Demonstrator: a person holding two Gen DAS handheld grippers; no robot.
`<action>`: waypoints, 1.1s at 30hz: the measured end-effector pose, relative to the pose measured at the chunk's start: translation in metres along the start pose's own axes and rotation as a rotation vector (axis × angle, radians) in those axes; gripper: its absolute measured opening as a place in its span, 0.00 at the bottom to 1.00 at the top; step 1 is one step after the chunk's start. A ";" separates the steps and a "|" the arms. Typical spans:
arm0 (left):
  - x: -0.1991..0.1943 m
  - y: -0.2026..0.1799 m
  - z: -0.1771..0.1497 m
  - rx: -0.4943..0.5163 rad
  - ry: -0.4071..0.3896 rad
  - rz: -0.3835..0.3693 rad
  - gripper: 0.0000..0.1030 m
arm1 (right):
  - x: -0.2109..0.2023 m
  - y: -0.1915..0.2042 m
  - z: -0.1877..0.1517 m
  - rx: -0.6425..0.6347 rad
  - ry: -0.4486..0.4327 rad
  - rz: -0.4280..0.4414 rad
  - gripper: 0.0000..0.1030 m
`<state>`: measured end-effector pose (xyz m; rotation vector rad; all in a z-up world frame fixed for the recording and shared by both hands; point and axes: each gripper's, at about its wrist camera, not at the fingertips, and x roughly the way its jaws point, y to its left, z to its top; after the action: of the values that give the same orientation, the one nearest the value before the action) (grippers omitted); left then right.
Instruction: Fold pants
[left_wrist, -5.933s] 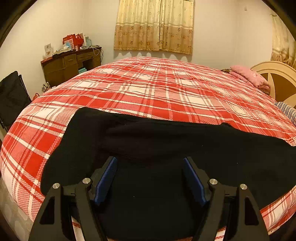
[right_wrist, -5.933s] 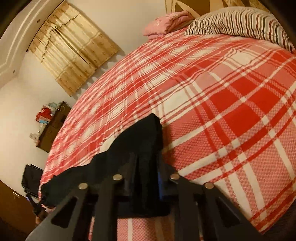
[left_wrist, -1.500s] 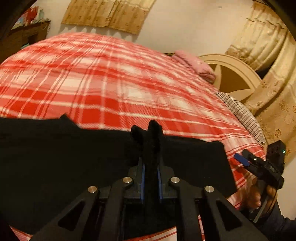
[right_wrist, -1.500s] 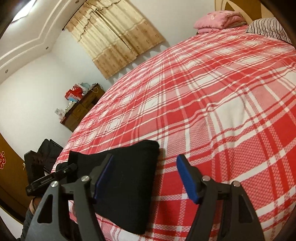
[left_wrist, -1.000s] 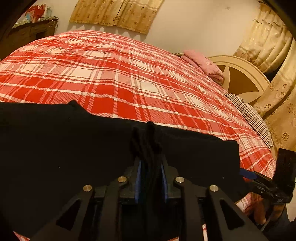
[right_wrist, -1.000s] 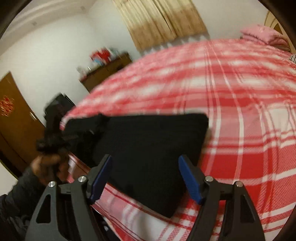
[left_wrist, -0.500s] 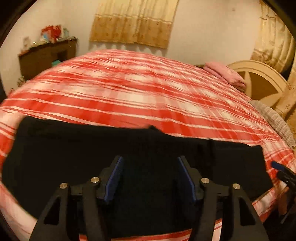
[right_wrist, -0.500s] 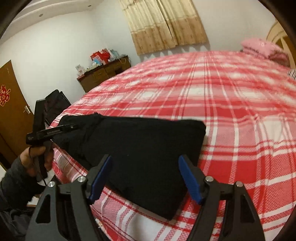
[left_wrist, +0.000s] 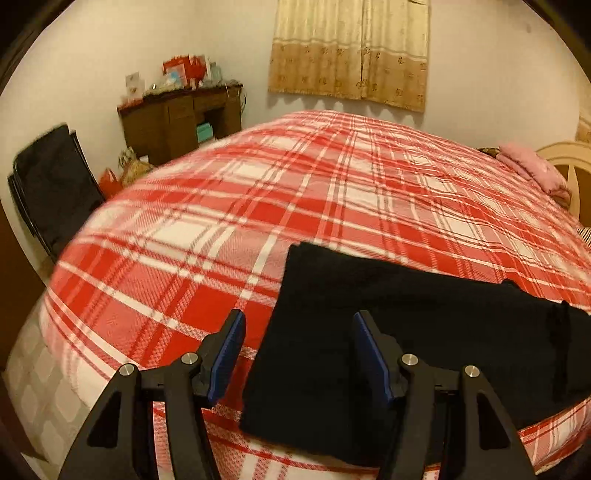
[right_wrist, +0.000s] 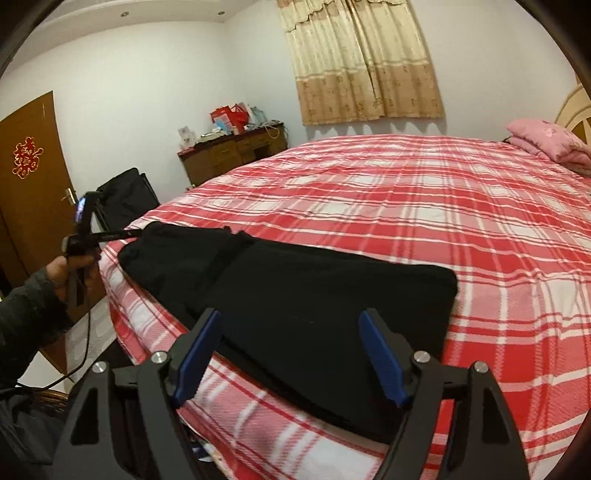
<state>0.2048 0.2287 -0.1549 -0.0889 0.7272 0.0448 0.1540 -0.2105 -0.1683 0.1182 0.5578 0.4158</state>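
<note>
The black pants lie folded in a long flat strip along the near edge of the red plaid bed. My left gripper is open and empty, just above the strip's left end, which lies between its blue pads. In the right wrist view the pants run from near right to far left. My right gripper is open and empty over the strip's right end. The left gripper, in the person's hand, shows at the strip's far left end.
A dark wooden dresser with clutter stands by the far wall. A black chair is left of the bed. A folded pink blanket lies by the cream headboard. A brown door is at the left.
My left gripper let go of the pinched fabric, opened and moved left to the strip's left end. My right gripper stayed open and drew back a little.
</note>
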 end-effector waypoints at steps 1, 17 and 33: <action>0.005 0.002 -0.001 -0.010 0.008 -0.010 0.60 | 0.003 0.002 0.000 -0.002 0.006 0.000 0.78; 0.016 0.005 0.003 -0.047 0.056 -0.121 0.36 | 0.093 0.069 0.015 -0.048 0.165 0.083 0.78; 0.005 0.014 0.002 -0.174 0.039 -0.202 0.21 | 0.110 0.066 0.009 -0.059 0.194 0.059 0.78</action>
<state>0.2089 0.2432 -0.1575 -0.3299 0.7495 -0.0864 0.2200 -0.1046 -0.2002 0.0382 0.7340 0.5042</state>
